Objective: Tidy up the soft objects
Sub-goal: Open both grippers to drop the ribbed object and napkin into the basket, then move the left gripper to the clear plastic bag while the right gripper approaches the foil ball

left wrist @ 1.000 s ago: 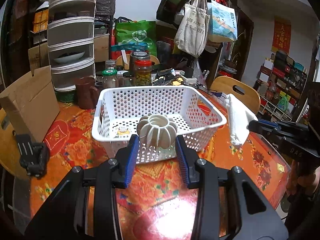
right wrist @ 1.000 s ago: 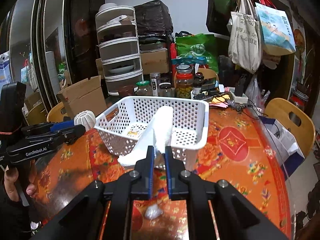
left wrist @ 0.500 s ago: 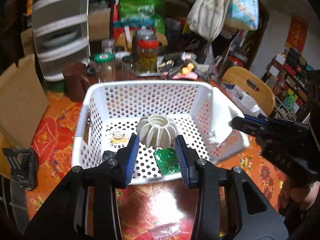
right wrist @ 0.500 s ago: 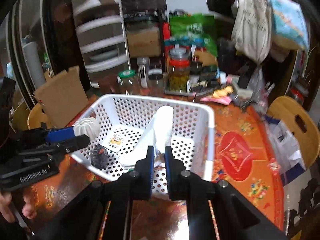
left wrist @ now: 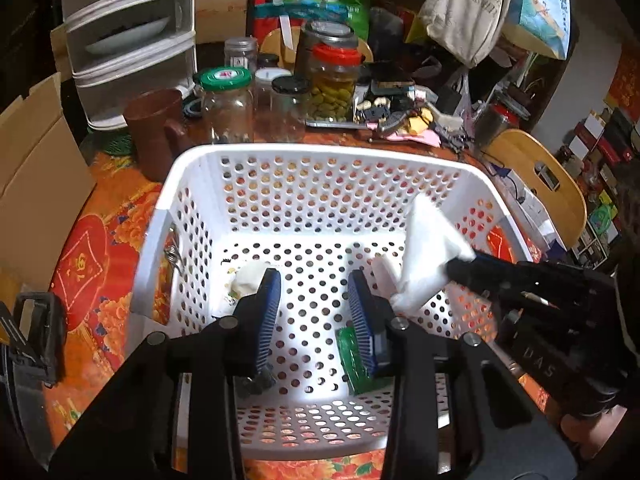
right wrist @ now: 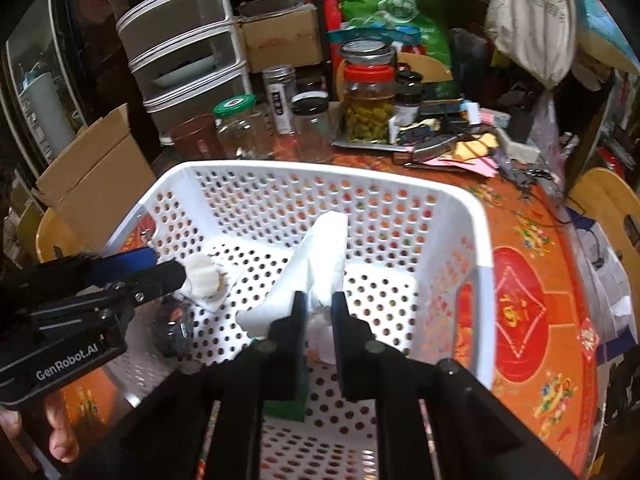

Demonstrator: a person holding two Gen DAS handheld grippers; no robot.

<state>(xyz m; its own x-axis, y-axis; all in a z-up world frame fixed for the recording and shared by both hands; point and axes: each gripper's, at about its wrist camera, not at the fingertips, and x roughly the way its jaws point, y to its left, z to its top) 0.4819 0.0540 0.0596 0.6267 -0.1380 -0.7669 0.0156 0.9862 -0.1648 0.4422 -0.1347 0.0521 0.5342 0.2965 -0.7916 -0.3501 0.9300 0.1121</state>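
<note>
**Two grippers over one white basket on a crowded table**

Left wrist view: a table under a red-and-orange flowered cloth [left wrist: 100, 248] is carrying one white perforated basket [left wrist: 320, 152]. Behind it six lidded jars and canisters are standing in a cluster, one of them a red-lidded jar [left wrist: 334, 84] full of green pickles, with one brown mug [left wrist: 154, 132] to their left. One cardboard box [left wrist: 36, 176] is leaning at the left edge, one stack of plastic drawers [left wrist: 128, 40] is rising at the back, and one wooden chair [left wrist: 536, 176] is showing on the right.

The left gripper [left wrist: 315, 316] is hanging inside the basket with its blue pads apart and nothing between them. One ribbed white ball [left wrist: 250, 278] is lying on the basket floor just outside the left-hand finger. One green packet [left wrist: 352, 356] and one small dark object [left wrist: 256, 384] are also lying on the floor. The right gripper [left wrist: 458, 266] is reaching in from the right with one white cloth [left wrist: 428, 248] at its tip.

Right wrist view: the same flowered table is filling the right side, and bags are hanging above the clutter at the back. The right gripper's jaws have just been opening. Its fingers are standing apart, and the cloth is rising loosely between them over the basket floor. The ribbed ball is lying at the left gripper's fingertips.
</note>
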